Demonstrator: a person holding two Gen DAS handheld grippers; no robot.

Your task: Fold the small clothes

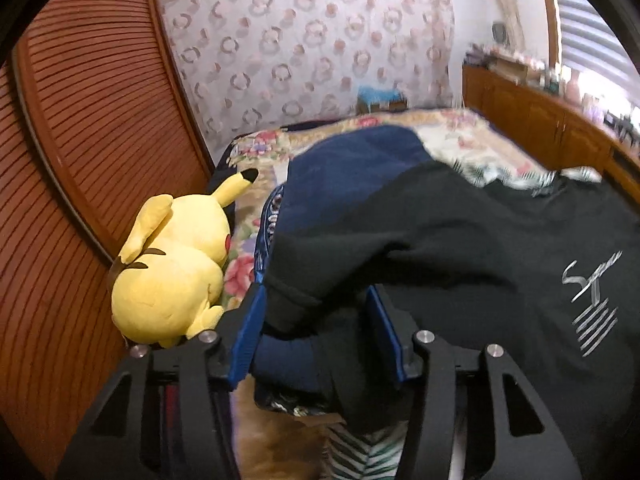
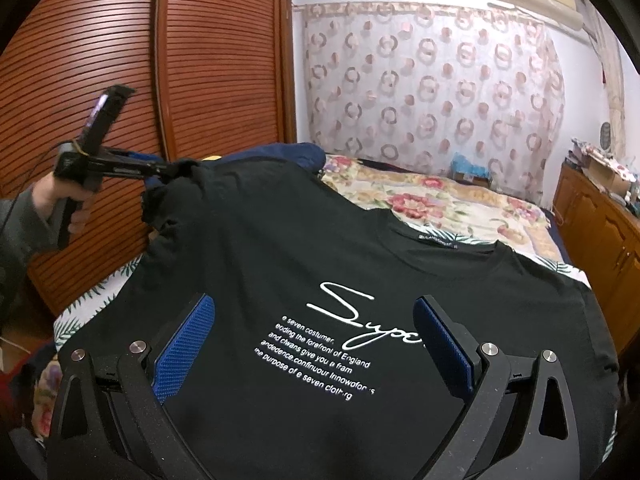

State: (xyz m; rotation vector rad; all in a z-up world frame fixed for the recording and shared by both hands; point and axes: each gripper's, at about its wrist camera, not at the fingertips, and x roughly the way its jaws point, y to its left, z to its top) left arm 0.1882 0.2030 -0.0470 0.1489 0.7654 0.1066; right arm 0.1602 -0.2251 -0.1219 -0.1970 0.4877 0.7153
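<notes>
- Far left, a yellow plush lies on the floral bed by the slatted wardrobe.
- Left gripper has a bunched sleeve of the black t-shirt between its pads, lifted up; clamped as far as I can see.
- Shirt's spread print-up over the bed.
- Right gripper hangs above the print, jaws wide apart, holding nothing.

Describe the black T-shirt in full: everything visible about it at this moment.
The black T-shirt looks like soft cotton knit, with a round neckline, a small woven neck label, and a white script logo above lines of white print on the chest. It lies front-up over the floral bedspread, partly covering a navy garment. Its sleeve is bunched and lifted between the pads of the left hand-held gripper. The right hand-held gripper sits open over the chest print.
</notes>
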